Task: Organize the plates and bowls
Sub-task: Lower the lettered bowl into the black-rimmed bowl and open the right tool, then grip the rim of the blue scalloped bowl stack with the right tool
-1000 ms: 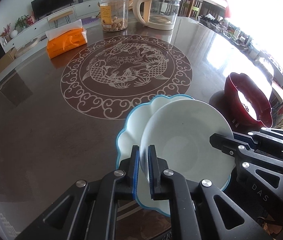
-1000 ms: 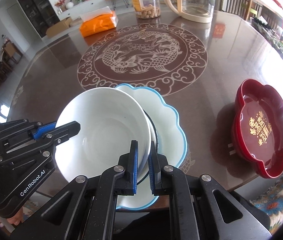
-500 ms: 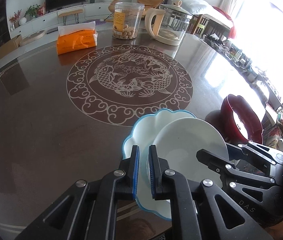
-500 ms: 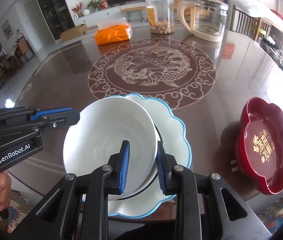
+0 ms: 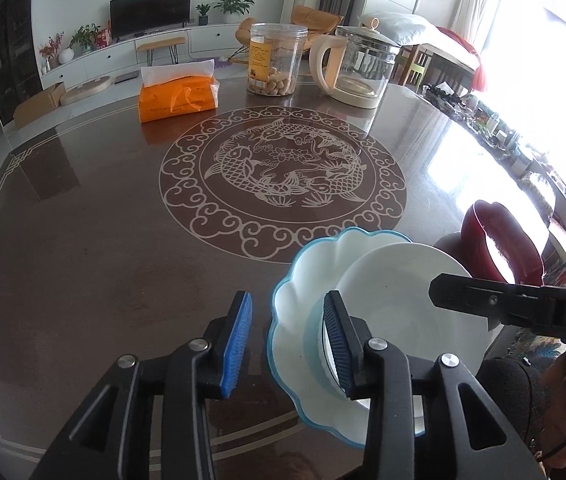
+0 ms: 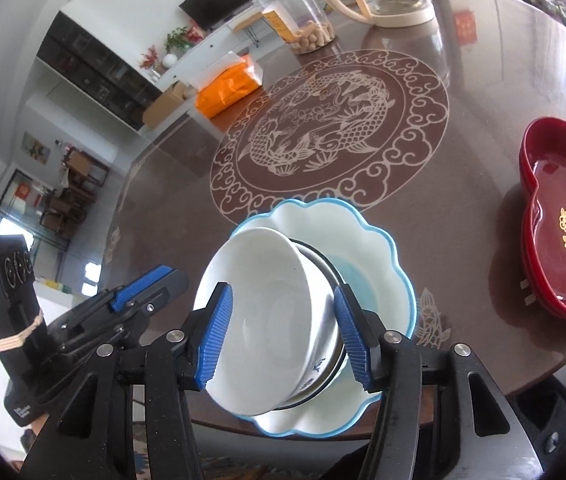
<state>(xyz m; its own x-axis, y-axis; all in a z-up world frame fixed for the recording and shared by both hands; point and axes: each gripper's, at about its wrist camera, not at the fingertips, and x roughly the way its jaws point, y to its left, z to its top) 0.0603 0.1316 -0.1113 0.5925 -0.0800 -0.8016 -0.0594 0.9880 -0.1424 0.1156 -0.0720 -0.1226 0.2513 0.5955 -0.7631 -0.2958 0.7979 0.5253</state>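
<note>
bright daylight, window (image 5: 531, 92) glare, edges perhaps warped

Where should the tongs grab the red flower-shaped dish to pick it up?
Judging by its shape, pinch the raised wall of the red dish, one pad inside and one outside, coming from the near table edge with the right tongs. It is too wide to span, and the right tongs are open.

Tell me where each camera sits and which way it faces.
Left wrist: on the left claw, facing across the table toward the TV; both fingers show, and the right claw at the right edge.
Right wrist: on the right claw, tilted, facing over the bowl; the left claw shows lower left.
Shared: bowl on the plate, red tray, jar, kettle.
</note>
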